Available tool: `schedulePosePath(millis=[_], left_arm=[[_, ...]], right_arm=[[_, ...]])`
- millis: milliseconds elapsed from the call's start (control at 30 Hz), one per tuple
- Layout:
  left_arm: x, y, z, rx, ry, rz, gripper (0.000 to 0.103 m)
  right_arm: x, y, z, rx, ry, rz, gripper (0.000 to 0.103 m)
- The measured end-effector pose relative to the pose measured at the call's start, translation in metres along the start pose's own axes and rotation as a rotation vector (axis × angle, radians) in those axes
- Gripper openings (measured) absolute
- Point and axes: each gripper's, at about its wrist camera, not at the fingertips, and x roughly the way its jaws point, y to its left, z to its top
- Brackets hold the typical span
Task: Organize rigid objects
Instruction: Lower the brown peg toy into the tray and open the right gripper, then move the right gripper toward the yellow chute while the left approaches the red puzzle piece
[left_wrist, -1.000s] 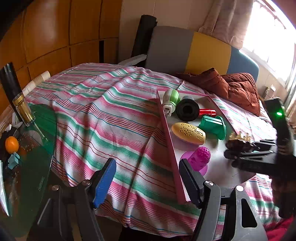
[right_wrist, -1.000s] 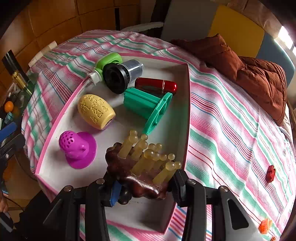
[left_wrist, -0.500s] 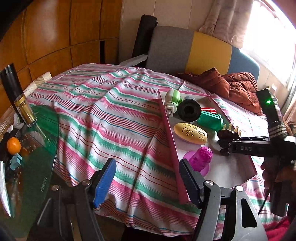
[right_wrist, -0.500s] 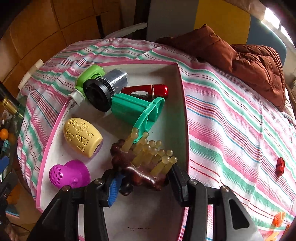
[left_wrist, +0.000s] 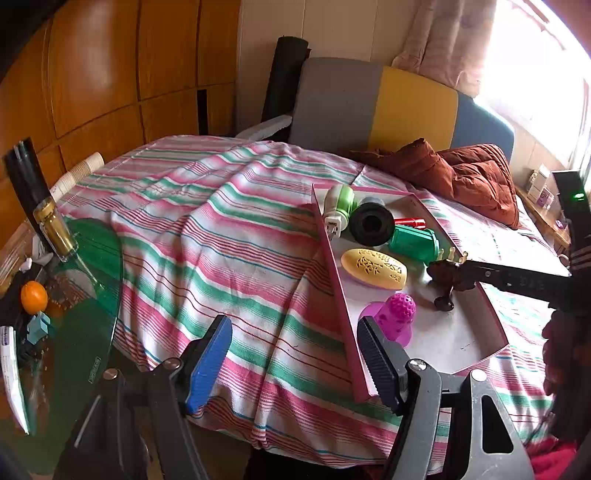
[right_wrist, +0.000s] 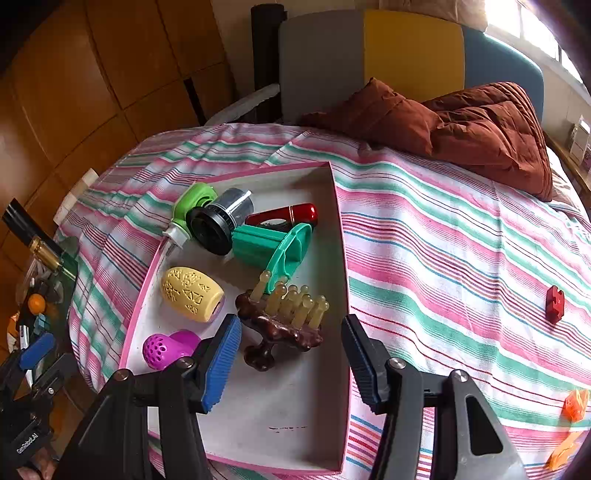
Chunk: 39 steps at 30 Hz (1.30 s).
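A brown wooden massager with yellowish pegs (right_wrist: 291, 306) rests on the floor of the pink-rimmed white tray (right_wrist: 288, 413), near its right wall. My right gripper (right_wrist: 290, 328) hovers just behind it; its jaws are opening and its pads stand clear of the massager on both sides. Also in the tray are a yellow egg-shaped piece (right_wrist: 190, 293), a magenta perforated piece (right_wrist: 166, 349), a teal holder (right_wrist: 273, 247), a black-and-grey cylinder (right_wrist: 218, 221), a green plug (right_wrist: 192, 203) and a red tube (right_wrist: 288, 216). My left gripper (left_wrist: 293, 328) hangs open and empty over the near table edge, left of the tray's rim (left_wrist: 332, 266).
A striped cloth (left_wrist: 221, 240) covers the table. On it, right of the tray, lie a red block (right_wrist: 554, 303) and orange pieces (right_wrist: 576, 404). A brown padded jacket (right_wrist: 461, 122) lies at the back. A glass side table (left_wrist: 92, 295) at the left bears a bottle (left_wrist: 55, 229) and an orange (left_wrist: 34, 297).
My right gripper has let go of the massager, opened its jaws and drawn back and up. The massager now stands in the tray. My left gripper has stayed put.
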Motion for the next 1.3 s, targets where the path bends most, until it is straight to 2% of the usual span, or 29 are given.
schedulePosePath(millis=[100,333,533,700,933,1067,1100,1133,1200,1300], left_arm=[[-0.004,-0.002,0.001,0.006,-0.010,-0.002,0.071],[-0.014,-0.010,0.006,0.037,-0.041,-0.007,0.071],[-0.022,-0.023,0.012,0.076,-0.064,-0.026,0.071],[-0.026,-0.040,0.016,0.117,-0.076,-0.048,0.071],[-0.029,-0.071,0.022,0.192,-0.089,-0.081,0.071],[-0.028,-0.093,0.026,0.240,-0.086,-0.105,0.071],[-0.027,-0.099,0.027,0.248,-0.086,-0.112,0.071],[-0.027,-0.104,0.027,0.254,-0.086,-0.118,0.072],[-0.026,-0.115,0.026,0.267,-0.082,-0.134,0.073],[-0.023,-0.130,0.024,0.287,-0.064,-0.158,0.073]], right_arm=[[-0.010,-0.007,-0.001,0.016,-0.003,0.024,0.057],[-0.035,-0.032,-0.007,0.043,-0.018,0.011,0.057],[-0.060,-0.074,-0.020,0.087,-0.039,-0.064,0.057],[-0.078,-0.126,-0.031,0.174,-0.049,-0.145,0.057],[-0.109,-0.215,-0.054,0.369,-0.108,-0.294,0.057],[-0.123,-0.268,-0.082,0.565,-0.167,-0.358,0.057],[-0.124,-0.280,-0.089,0.623,-0.158,-0.372,0.057],[-0.126,-0.291,-0.094,0.682,-0.145,-0.379,0.057],[-0.134,-0.305,-0.100,0.764,-0.184,-0.353,0.057],[-0.141,-0.310,-0.105,0.815,-0.204,-0.349,0.057]])
